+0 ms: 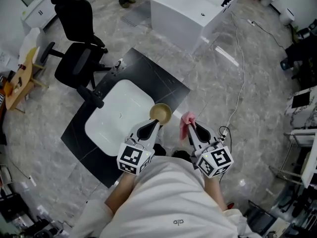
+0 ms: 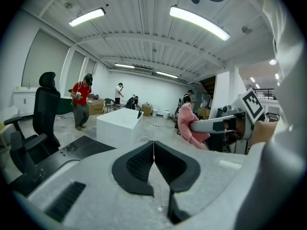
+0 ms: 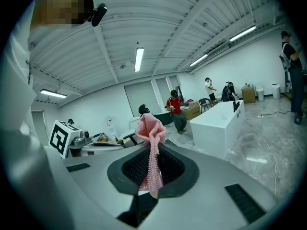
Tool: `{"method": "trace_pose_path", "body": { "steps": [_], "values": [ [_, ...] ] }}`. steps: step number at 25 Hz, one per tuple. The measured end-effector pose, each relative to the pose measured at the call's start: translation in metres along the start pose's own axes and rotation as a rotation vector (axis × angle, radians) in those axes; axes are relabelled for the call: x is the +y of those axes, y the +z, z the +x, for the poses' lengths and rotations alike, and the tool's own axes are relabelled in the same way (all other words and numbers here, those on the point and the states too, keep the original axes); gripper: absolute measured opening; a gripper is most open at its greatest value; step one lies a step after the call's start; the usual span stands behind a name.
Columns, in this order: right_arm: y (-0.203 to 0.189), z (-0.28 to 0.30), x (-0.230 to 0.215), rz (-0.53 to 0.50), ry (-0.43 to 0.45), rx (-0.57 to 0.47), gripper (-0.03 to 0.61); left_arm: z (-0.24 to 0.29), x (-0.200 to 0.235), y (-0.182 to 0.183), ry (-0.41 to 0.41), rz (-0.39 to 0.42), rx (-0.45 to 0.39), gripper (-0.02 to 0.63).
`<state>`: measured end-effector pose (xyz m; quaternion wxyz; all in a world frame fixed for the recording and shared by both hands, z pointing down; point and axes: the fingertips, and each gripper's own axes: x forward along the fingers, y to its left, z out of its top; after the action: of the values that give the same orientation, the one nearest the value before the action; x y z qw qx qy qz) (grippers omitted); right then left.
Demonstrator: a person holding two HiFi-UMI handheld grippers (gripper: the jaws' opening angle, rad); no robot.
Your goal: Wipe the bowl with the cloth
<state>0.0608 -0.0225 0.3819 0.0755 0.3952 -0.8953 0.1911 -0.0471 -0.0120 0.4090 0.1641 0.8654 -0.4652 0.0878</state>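
Note:
In the head view a tan bowl (image 1: 160, 113) sits at the tip of my left gripper (image 1: 153, 125), above the edge of the white basin (image 1: 111, 120). The left jaws are pressed together; the bowl itself is hidden in the left gripper view, where my left gripper (image 2: 153, 150) shows only a thin line between its black pads. A pink knitted cloth (image 1: 187, 122) hangs bunched from my right gripper (image 1: 191, 129), which is shut on it. The cloth (image 3: 150, 143) stands up between the right pads. The left gripper view also shows the cloth (image 2: 189, 126) to the right.
A black counter (image 1: 163, 83) holds the white basin. A black office chair (image 1: 75, 53) stands to the left, a white tub (image 1: 193, 11) further ahead. A cable (image 1: 241, 83) runs over the marble floor at the right. People stand far back (image 2: 81, 102).

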Motion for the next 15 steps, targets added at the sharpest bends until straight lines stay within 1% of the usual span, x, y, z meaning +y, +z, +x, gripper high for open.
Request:
{"method": "trace_pose_path", "body": {
  "steps": [2, 5, 8, 11, 15],
  "values": [
    [-0.001, 0.011, -0.002, 0.011, -0.03, 0.006, 0.028, 0.0, 0.02, -0.003, 0.017, -0.003, 0.012, 0.012],
    [-0.012, 0.022, -0.004, 0.024, -0.064, 0.036, 0.028, 0.001, 0.046, -0.019, 0.04, -0.014, 0.063, 0.014],
    [-0.017, 0.029, -0.009, 0.04, -0.079, 0.055, 0.028, 0.004, 0.064, -0.031, 0.059, -0.049, 0.102, 0.014],
    [-0.014, 0.035, -0.016, 0.049, -0.098, 0.057, 0.028, 0.008, 0.078, -0.042, 0.073, -0.092, 0.131, 0.014],
    [-0.017, 0.038, -0.019, 0.055, -0.112, 0.076, 0.028, 0.018, 0.087, -0.063, 0.046, -0.168, 0.189, 0.015]
  ]
}}
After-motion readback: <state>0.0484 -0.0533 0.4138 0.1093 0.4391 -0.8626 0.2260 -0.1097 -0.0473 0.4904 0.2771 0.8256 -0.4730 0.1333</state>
